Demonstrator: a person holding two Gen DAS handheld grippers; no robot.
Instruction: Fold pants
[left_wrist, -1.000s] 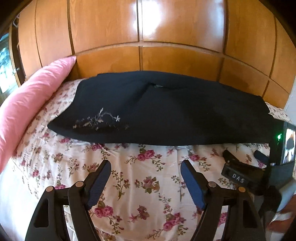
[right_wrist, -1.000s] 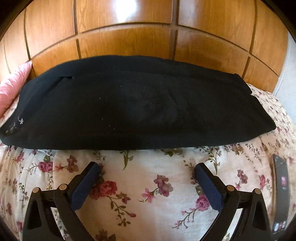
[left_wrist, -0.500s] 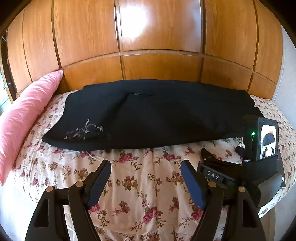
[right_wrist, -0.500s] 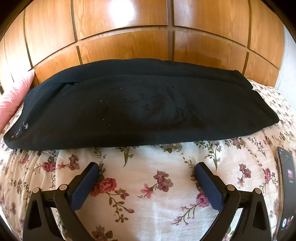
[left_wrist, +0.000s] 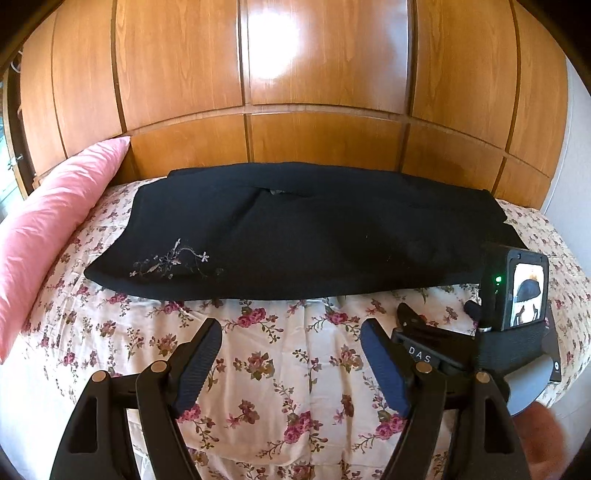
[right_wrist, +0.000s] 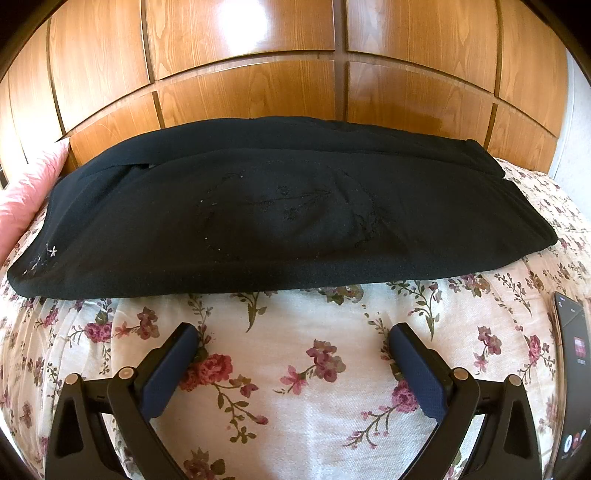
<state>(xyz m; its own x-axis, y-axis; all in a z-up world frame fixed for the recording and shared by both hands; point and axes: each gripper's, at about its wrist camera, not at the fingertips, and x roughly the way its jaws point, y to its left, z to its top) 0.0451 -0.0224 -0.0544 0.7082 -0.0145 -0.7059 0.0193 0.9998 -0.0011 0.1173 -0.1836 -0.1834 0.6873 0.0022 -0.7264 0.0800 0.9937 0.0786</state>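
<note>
Where the bed meets the wooden wall panels (left_wrist: 317, 144), a pink pillow (left_wrist: 55, 225) lies at the far left, its near end running off the frame; beside it, black pants (left_wrist: 303, 236) stretch lengthwise across the floral bedspread (left_wrist: 280, 332), lying as a long flat band with pale embroidery (left_wrist: 173, 260) near the left end; a second, darker stitched motif, faint in the right wrist view, may sit mid-fabric. Left gripper (left_wrist: 291, 363) hovers over bare bedspread just short of the pants' near edge, blue-padded fingers (left_wrist: 197, 365) spread wide and grasping nothing; right gripper (right_wrist: 293, 369) likewise stands released above the bedspread, apart from the cloth. Seen from the left wrist view, the right gripper's body (left_wrist: 443, 354) carries a small camera (left_wrist: 515, 290) with a lit screen and green lamp; at the far right, a phone (right_wrist: 572, 373) lies on the bedspread, well apart from the pants.
</note>
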